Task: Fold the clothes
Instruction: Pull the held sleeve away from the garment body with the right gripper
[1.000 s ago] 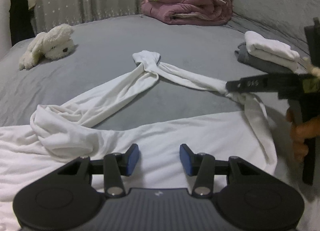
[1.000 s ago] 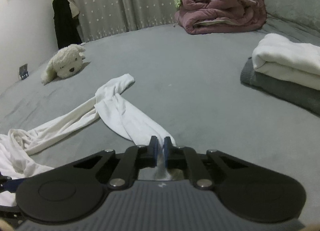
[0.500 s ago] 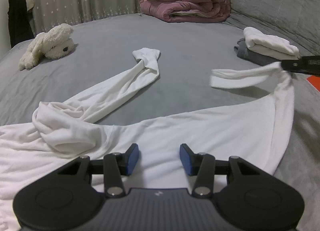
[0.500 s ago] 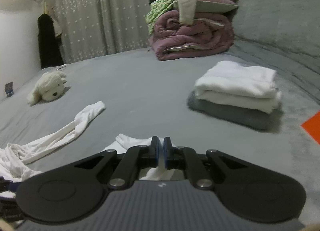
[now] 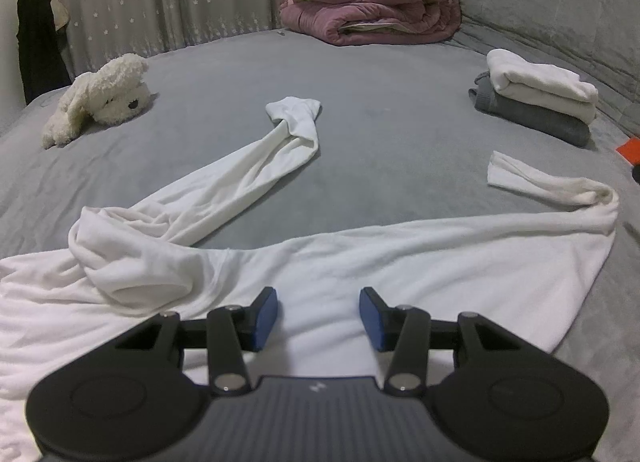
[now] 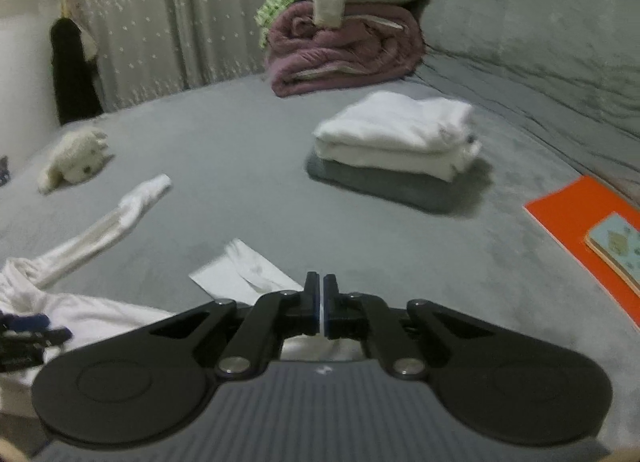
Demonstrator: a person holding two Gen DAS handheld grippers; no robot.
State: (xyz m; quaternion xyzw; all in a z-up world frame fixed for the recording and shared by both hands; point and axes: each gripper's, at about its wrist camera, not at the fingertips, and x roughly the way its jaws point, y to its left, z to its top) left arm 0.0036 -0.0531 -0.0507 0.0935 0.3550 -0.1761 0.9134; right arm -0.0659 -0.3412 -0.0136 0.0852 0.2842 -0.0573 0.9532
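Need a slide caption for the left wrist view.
Open left gripper over a spread white long-sleeved shirt on a grey bed, folded clothes stack behind.

The white shirt (image 5: 400, 262) runs off the left and bottom edges of the left wrist view, and the left hand-held gripper (image 5: 318, 318) covers its near part. In the right wrist view the whole scene is smeared; the right hand-held gripper (image 6: 321, 306) hides the cloth beneath it, so whether its closed jaws pinch fabric cannot be told. The orange sheet (image 6: 580, 218) and the book (image 6: 618, 242) on it are cut by the right edge.
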